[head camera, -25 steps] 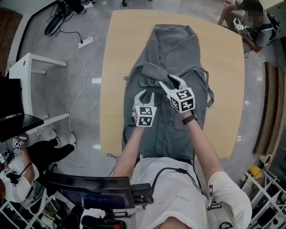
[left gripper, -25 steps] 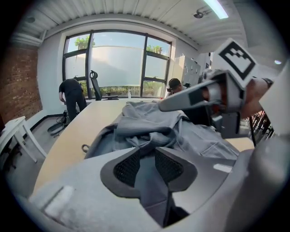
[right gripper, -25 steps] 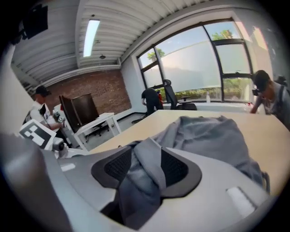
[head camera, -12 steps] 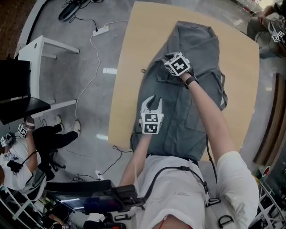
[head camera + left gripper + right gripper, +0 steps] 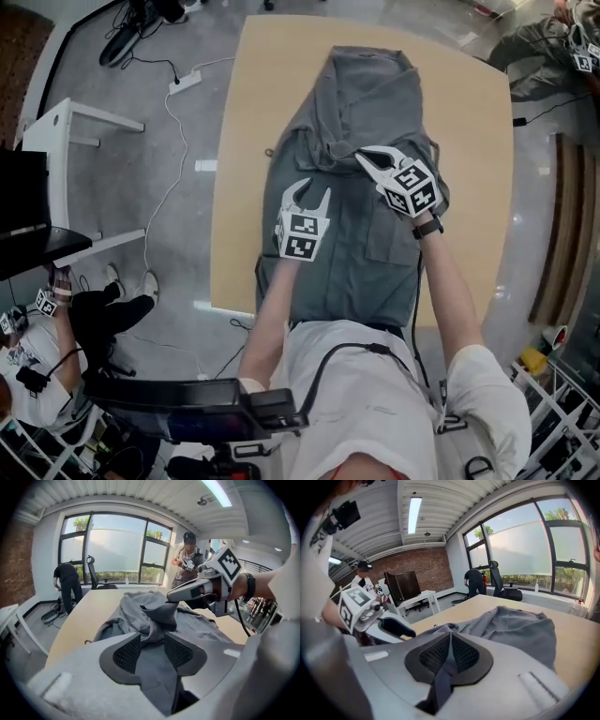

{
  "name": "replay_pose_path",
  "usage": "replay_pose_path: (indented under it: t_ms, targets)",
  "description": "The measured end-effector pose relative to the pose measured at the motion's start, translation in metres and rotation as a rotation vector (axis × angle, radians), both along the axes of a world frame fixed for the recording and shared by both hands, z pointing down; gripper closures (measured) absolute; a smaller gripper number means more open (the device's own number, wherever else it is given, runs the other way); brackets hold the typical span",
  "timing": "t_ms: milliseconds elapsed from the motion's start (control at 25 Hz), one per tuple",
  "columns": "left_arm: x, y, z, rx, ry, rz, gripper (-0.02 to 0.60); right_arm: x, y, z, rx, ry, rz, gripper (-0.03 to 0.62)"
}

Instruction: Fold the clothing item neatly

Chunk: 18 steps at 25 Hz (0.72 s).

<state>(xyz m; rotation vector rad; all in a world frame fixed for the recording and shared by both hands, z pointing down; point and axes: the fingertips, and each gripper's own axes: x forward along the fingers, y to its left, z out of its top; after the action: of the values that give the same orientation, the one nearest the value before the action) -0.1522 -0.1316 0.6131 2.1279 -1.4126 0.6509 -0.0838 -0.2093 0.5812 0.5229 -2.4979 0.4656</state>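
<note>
Near hem: the grey garment (image 5: pixel 375 253) lies lengthwise down the middle of the head view. Its lower edge hangs over the near edge of the wooden table (image 5: pixel 242 197), towards the person's body.
Left tongs: the left gripper (image 5: pixel 307 194) hovers left of centre over the garment's middle. Its jaws have just been opening and now stand moderately apart. Cloth shows below the gap, but neither pad presses on it, so it holds nothing.
Right tongs: the right gripper (image 5: pixel 364 157), just above and right of centre, has just been closing. Its pads now meet on a thin strip of the grey cloth, which runs out between them in the right gripper view.
Raised fold (image 5: pixel 330 148): a flap stands up from the flat cloth just at the right gripper's tips.
Far end: the upper part of the garment is rumpled and narrower, reaching close to the table's far edge at the top of the frame.
Handling, as a judgement: light, limp and thin. It will sag from any single pinch and drag its lower layers along, and it may slide on the smooth tabletop. It is not fragile.
Where to grip, as a judgement: at a hem, seam or corner, one gripper on each side of the fold line, so the edge lifts straight.
</note>
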Motion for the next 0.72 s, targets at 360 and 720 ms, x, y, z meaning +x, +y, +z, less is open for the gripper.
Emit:
replay_pose_path:
  t_ms: [360,720]
  targets:
    - [0.098,0.005,0.009,0.226,-0.539,0.657,0.336,0.08,0.068,0.005,-0.016,-0.026,0.014,0.576]
    - [0.138,0.022,0.013,0.3,-0.675,0.678,0.566,0.102,0.071,-0.005,-0.05,-0.136,0.073,0.576]
